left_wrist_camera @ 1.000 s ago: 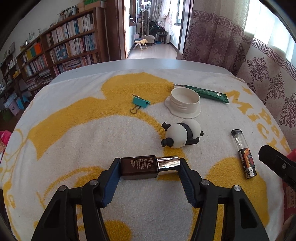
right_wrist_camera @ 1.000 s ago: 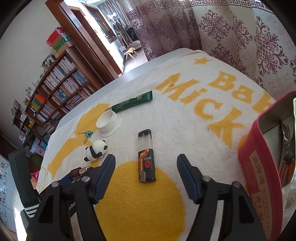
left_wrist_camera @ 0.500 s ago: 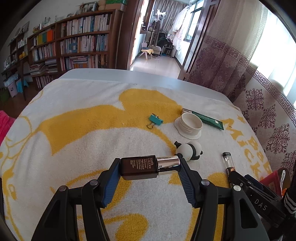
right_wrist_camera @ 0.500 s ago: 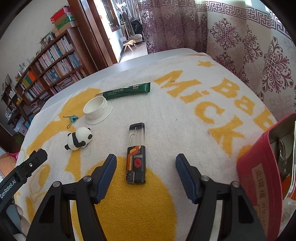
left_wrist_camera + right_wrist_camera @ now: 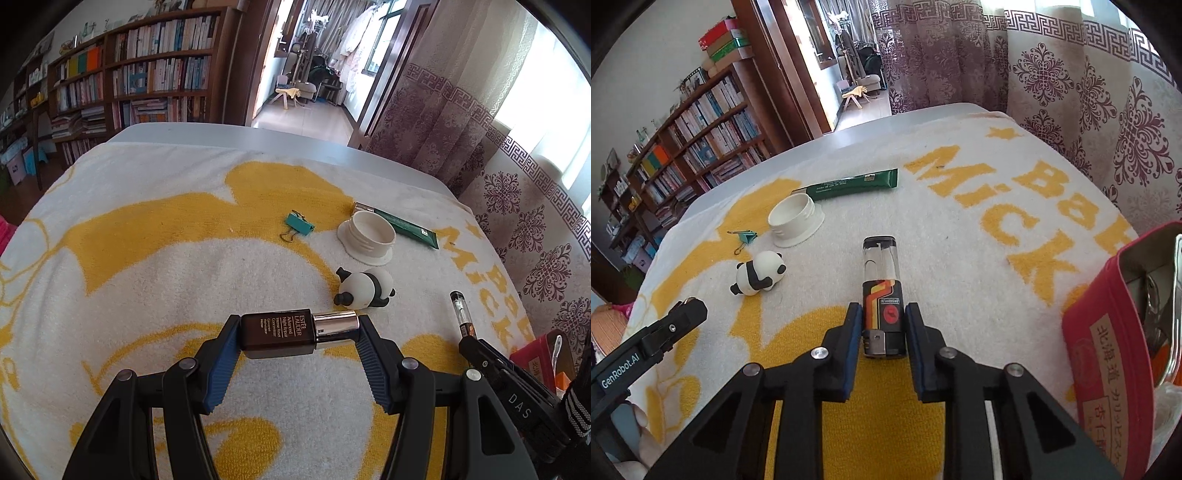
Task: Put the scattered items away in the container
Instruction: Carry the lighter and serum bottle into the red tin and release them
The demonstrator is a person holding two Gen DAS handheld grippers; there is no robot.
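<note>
My left gripper (image 5: 295, 338) is shut on a dark brown serum bottle (image 5: 280, 334) with a silver cap, held crosswise above the towel. My right gripper (image 5: 881, 325) has closed its blue pads on the lower end of a black, orange-striped lighter (image 5: 881, 295) lying on the towel; its clear tank points away. The lighter (image 5: 461, 314) also shows in the left wrist view beside the right gripper's fingers (image 5: 476, 350). The red container (image 5: 1115, 350) stands at the right with metal items inside. Its red rim (image 5: 535, 350) peeks in at the left view's right edge.
On the yellow-and-white towel (image 5: 960, 229) lie a panda figure (image 5: 759, 273), a white jar lid (image 5: 794, 218), a green tube (image 5: 849, 184) and a teal binder clip (image 5: 744, 236). Curtains hang behind the table at right; bookshelves stand far left.
The right gripper's jaws closed from wide apart onto the lighter's base. The left gripper kept the bottle and rose and turned a little, so the table looks farther away.
</note>
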